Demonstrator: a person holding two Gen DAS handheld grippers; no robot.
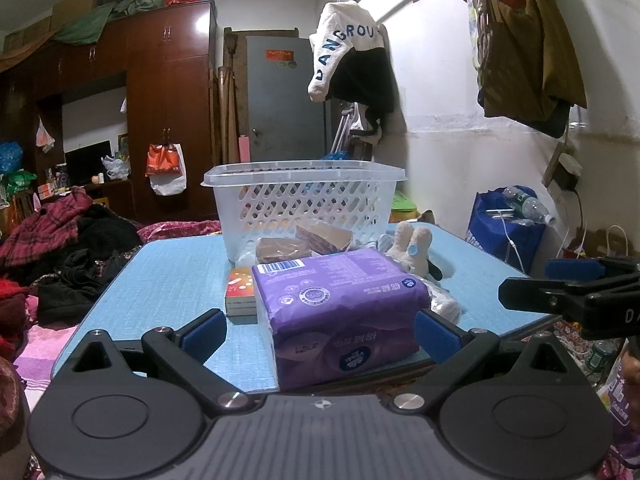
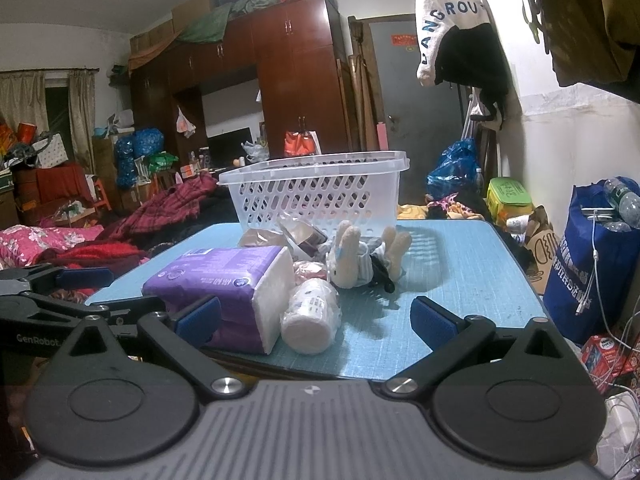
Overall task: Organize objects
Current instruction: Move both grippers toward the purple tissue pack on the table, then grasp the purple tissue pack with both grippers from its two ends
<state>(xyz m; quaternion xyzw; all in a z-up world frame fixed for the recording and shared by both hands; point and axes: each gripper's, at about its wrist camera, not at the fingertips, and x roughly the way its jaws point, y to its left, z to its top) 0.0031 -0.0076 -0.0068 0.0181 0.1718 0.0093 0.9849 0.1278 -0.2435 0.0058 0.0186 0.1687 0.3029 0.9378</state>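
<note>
A purple tissue pack (image 1: 340, 312) (image 2: 224, 284) lies at the near edge of the blue table (image 1: 168, 272) (image 2: 472, 264). My left gripper (image 1: 318, 334) is open, with its pads either side of the pack's near end, not touching. My right gripper (image 2: 316, 318) is open in front of a white wrapped roll (image 2: 312, 316). A plush rabbit (image 2: 360, 256) (image 1: 412, 246), brown snack packets (image 1: 304, 242) (image 2: 296, 236) and a small orange box (image 1: 240, 292) lie before the white lattice basket (image 1: 304, 200) (image 2: 316, 192).
The right gripper's fingers (image 1: 568, 292) show at the right of the left wrist view; the left gripper's fingers (image 2: 60, 296) show at the left of the right wrist view. Piled clothes (image 1: 60, 248) lie left of the table, a blue bag (image 2: 592, 256) on its right.
</note>
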